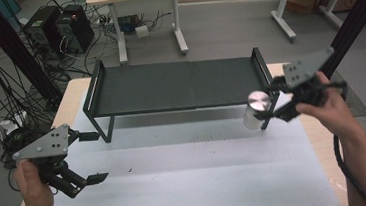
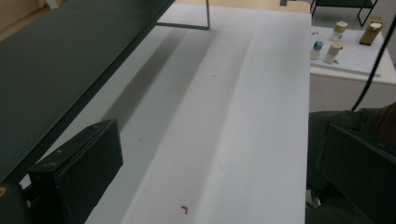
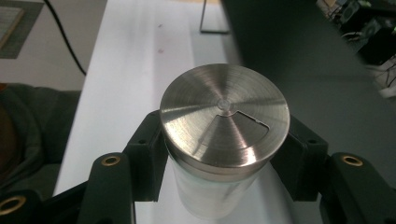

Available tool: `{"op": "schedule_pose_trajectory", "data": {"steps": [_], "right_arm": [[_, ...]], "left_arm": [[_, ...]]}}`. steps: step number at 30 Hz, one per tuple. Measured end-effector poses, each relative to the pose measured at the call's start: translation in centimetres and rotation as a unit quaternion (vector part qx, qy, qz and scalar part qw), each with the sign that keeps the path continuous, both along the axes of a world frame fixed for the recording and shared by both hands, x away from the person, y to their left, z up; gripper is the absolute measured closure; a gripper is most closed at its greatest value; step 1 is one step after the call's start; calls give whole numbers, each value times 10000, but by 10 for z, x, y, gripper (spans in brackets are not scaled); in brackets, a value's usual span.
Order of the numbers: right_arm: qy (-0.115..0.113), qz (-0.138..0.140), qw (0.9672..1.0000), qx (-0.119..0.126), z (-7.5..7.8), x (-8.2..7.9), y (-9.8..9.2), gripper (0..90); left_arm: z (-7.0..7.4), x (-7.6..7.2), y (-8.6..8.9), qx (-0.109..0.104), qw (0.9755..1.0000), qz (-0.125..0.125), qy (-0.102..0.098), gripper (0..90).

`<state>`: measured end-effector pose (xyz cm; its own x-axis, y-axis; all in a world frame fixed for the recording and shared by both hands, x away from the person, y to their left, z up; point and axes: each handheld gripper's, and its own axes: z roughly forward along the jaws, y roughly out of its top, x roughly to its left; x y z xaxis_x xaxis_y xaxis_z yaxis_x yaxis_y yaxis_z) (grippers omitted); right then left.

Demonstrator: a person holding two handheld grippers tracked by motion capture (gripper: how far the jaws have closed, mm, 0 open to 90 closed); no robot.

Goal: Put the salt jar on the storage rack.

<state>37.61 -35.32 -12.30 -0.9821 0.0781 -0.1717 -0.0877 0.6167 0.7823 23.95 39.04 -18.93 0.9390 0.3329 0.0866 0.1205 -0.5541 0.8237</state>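
- We see a metal canister (image 1: 255,109) with a brushed steel lid and a pale, frosted body, held upright just in front of the right end of the black shelf (image 1: 174,86); we cannot tell if its base touches the tabletop (image 1: 203,181).
- In the right gripper view the lid (image 3: 224,114) shows a wedge-shaped opening near its centre, and one of the black fingers (image 3: 147,144) presses the canister just under the lid from each side.
- The right gripper (image 1: 271,106) is closed on the canister, with a hand (image 1: 329,107) behind it.
- The shelf stands on thin legs on the white tabletop (its right front leg is just beside the canister).
- The left gripper (image 1: 93,157) sits near the front left of the tabletop, well apart from the canister, fingers spread wide and holding nothing.
- In the left gripper view, small bottles (image 2: 327,46) stand on a side table beyond the tabletop's edge.
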Motion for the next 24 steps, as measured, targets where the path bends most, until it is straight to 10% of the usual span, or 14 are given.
{"op": "schedule_pose_trajectory", "data": {"steps": [9,24], "right_arm": [[-3,-5,10000,96,41,82,74,419],[509,-536,9972,-69,-4,150,140,420]], "left_arm": [[1,-8,-1,55,10000,62,42,6],[0,-16,2,126,9998,92,112,6]]}}
